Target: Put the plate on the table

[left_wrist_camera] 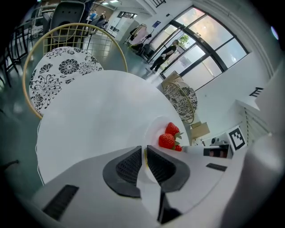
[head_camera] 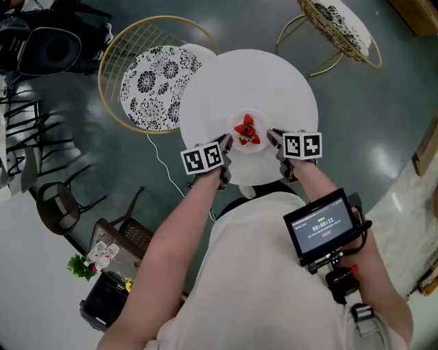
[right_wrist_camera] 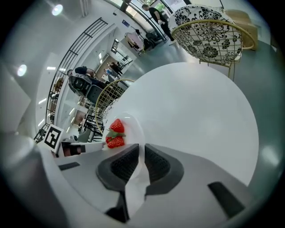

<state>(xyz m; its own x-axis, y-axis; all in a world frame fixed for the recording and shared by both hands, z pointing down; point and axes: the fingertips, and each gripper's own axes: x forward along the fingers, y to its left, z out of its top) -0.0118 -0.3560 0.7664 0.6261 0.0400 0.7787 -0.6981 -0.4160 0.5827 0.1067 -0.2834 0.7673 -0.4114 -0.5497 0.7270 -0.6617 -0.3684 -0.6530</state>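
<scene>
A small white plate (head_camera: 241, 141) with a few red strawberries (head_camera: 247, 130) sits over the near part of the round white table (head_camera: 274, 82); whether it touches the tabletop I cannot tell. My left gripper (head_camera: 226, 142) is shut on the plate's left rim and my right gripper (head_camera: 273, 137) is shut on its right rim. In the left gripper view the jaws (left_wrist_camera: 144, 161) pinch the thin rim of the plate (left_wrist_camera: 153, 129), with the strawberries (left_wrist_camera: 168, 136) just beyond. In the right gripper view the jaws (right_wrist_camera: 141, 161) clamp the plate (right_wrist_camera: 135, 127) beside the strawberries (right_wrist_camera: 116, 134).
A gold wire chair with a black-and-white patterned cushion (head_camera: 156, 81) stands against the table's left side. A second such chair (head_camera: 342, 20) is at the far right. Black chairs (head_camera: 41, 48) and a rack line the left. A small screen (head_camera: 321, 224) hangs at the person's chest.
</scene>
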